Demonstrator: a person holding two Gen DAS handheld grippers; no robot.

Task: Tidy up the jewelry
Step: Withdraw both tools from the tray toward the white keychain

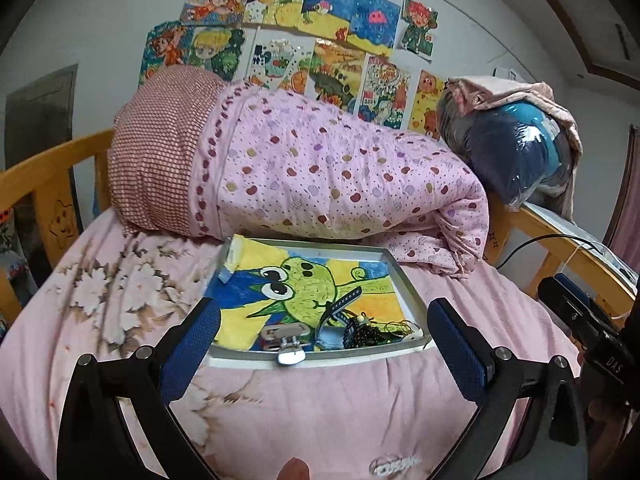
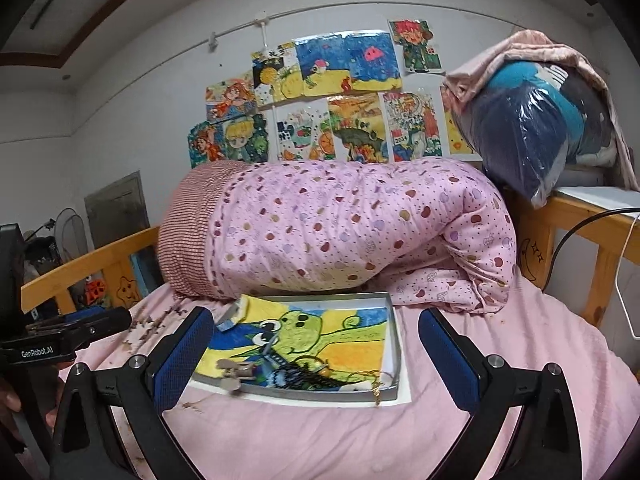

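A bed (image 1: 320,408) with a pink floral sheet carries everything. A shallow tray (image 1: 320,360) lined with a green cartoon drawing sits flat on it near the middle. Just behind the tray and touching its far edge lies a rolled pink dotted quilt (image 1: 320,176), stretching across the bed.

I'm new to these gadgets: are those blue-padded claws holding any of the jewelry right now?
No. The left gripper and right gripper are both open and empty; the black bead bracelet lies untouched in the shallow silver tray.
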